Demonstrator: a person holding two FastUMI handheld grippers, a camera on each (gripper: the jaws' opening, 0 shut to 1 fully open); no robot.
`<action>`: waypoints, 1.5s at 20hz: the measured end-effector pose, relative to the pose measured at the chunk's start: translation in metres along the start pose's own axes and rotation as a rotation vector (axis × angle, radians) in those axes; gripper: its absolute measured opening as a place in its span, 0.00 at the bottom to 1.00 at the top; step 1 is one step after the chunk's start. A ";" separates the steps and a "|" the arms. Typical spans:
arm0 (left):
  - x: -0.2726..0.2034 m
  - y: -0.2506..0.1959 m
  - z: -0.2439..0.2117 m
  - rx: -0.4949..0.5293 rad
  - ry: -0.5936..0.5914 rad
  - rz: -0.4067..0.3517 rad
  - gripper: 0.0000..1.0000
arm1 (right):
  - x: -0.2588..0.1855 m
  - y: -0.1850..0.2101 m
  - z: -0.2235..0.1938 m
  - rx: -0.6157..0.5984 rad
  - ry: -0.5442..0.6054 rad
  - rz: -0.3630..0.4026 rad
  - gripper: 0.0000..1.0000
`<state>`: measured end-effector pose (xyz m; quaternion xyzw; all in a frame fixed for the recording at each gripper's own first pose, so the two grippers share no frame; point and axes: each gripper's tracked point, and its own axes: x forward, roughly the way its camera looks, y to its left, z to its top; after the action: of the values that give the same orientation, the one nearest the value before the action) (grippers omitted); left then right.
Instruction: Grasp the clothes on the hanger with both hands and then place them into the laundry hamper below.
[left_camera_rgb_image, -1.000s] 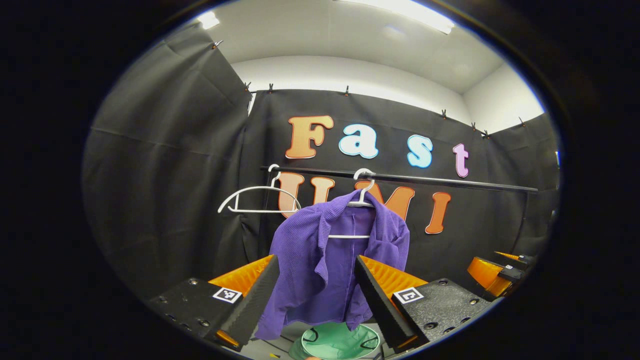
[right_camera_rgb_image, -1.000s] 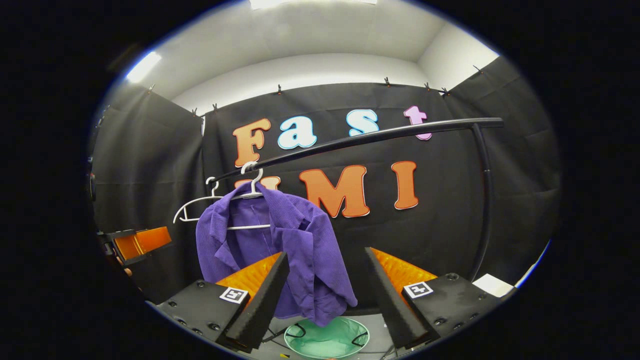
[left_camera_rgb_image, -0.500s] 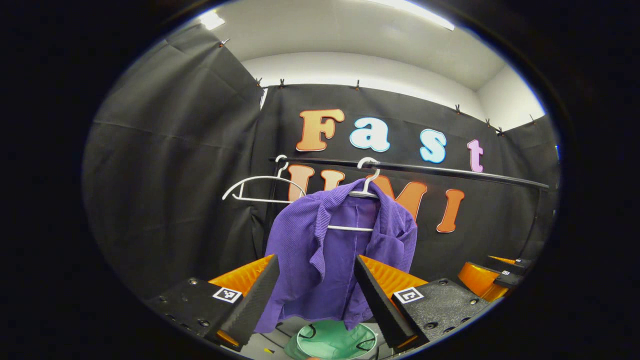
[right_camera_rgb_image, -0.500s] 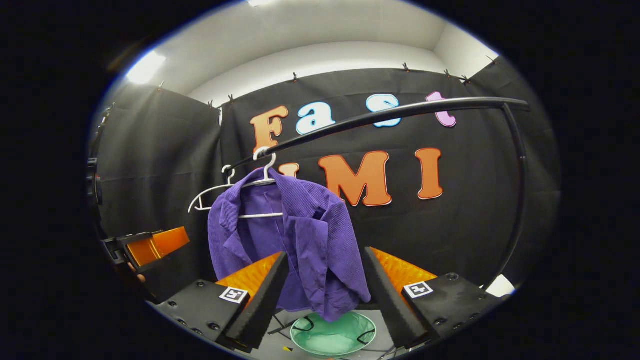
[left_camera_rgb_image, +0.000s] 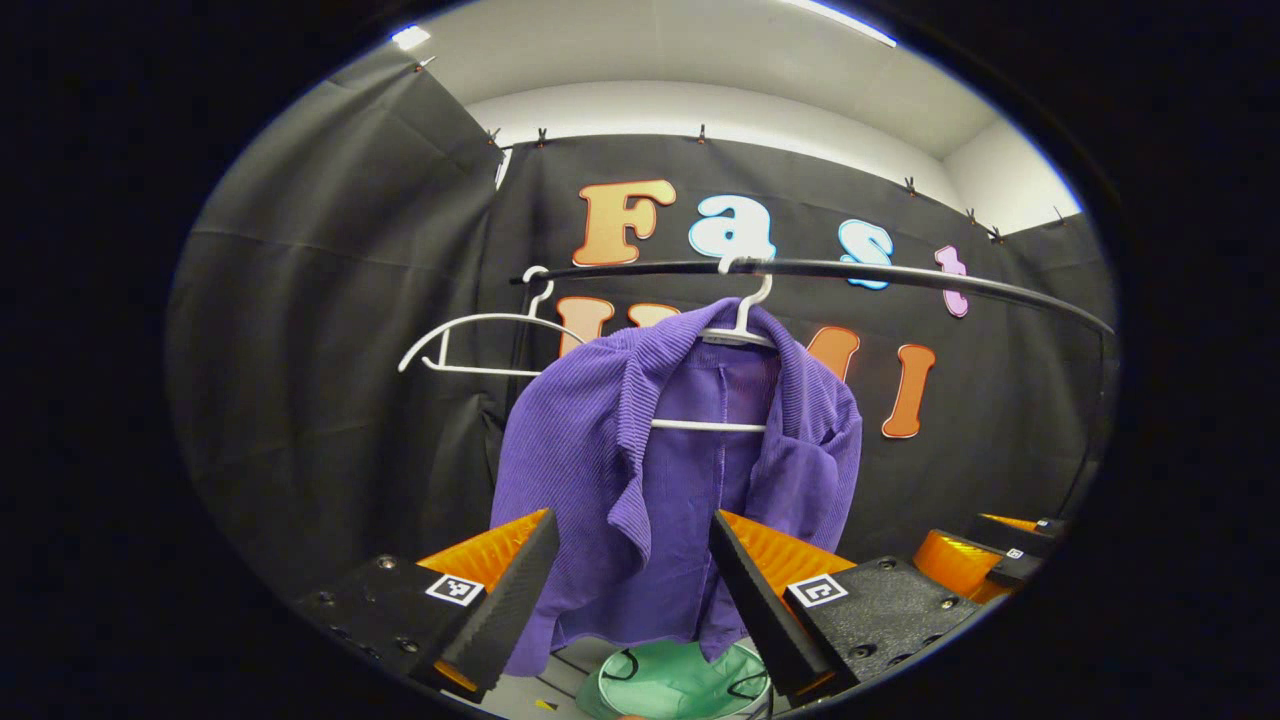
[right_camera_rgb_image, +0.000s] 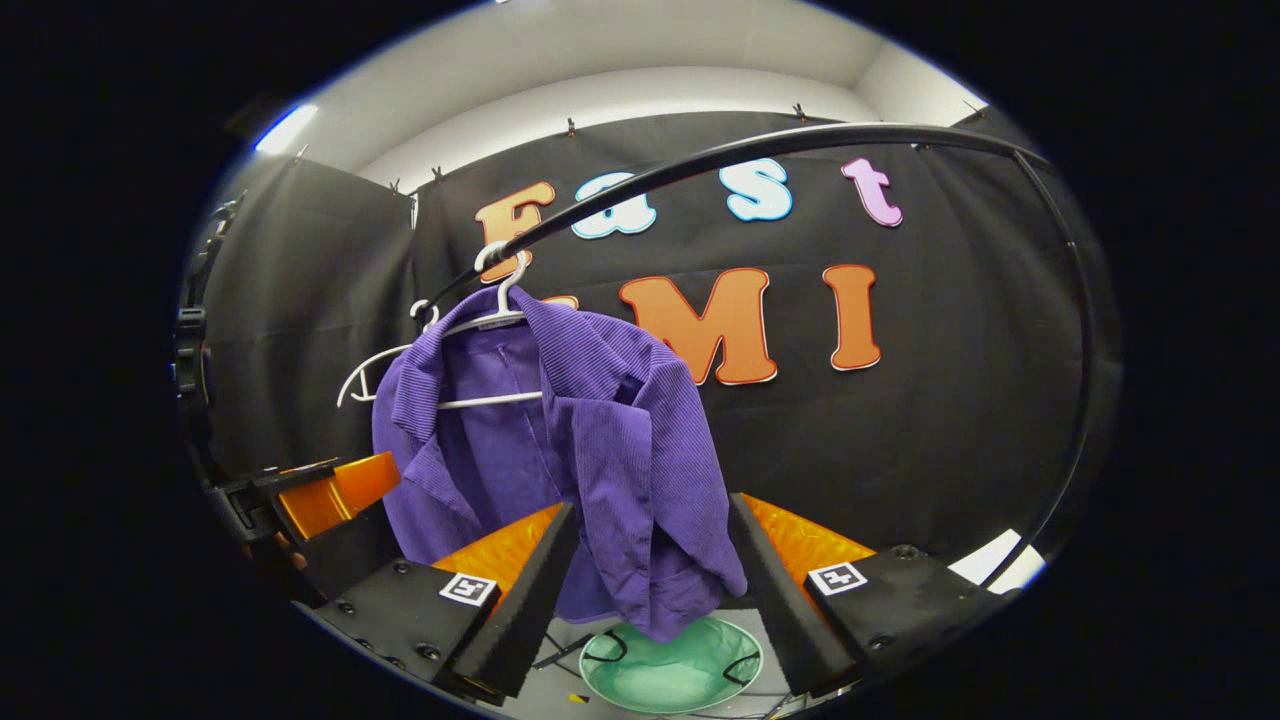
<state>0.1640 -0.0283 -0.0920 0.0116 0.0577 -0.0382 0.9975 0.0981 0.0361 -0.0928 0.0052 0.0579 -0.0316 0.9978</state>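
A purple ribbed shirt (left_camera_rgb_image: 680, 470) (right_camera_rgb_image: 560, 440) hangs open on a white hanger (left_camera_rgb_image: 735, 335) (right_camera_rgb_image: 495, 310) hooked over a black rail (left_camera_rgb_image: 880, 275) (right_camera_rgb_image: 760, 150). A green round hamper (left_camera_rgb_image: 685, 685) (right_camera_rgb_image: 672, 668) sits on the floor under it. My left gripper (left_camera_rgb_image: 628, 585) is open in front of the shirt's left half, apart from the cloth. My right gripper (right_camera_rgb_image: 652, 590) is open in front of the shirt's right sleeve and hem. The left gripper (right_camera_rgb_image: 320, 495) also appears at the left of the right gripper view, and the right gripper (left_camera_rgb_image: 985, 560) at the right of the left gripper view.
A second, empty white hanger (left_camera_rgb_image: 480, 345) (right_camera_rgb_image: 385, 360) hangs on the rail to the left of the shirt. The rail's upright post (right_camera_rgb_image: 1080, 400) curves down on the right. Black cloth walls close in the booth behind and at both sides.
Both grippers have moved closer to the shirt, which looks larger and higher in both views. The jaws stay open and the shirt hangs unchanged.
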 end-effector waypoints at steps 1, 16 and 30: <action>0.014 0.003 -0.008 0.007 0.020 -0.013 0.95 | 0.006 0.001 0.000 -0.012 -0.012 -0.025 0.98; 0.088 0.026 -0.039 0.005 0.068 0.004 0.55 | 0.095 0.033 -0.035 -0.021 0.084 0.024 0.98; 0.070 0.039 0.007 0.102 -0.016 -0.049 0.00 | 0.194 0.053 -0.077 0.098 0.193 0.105 0.98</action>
<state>0.2372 0.0055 -0.0928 0.0607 0.0478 -0.0658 0.9948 0.2849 0.0784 -0.1912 0.0600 0.1517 0.0187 0.9864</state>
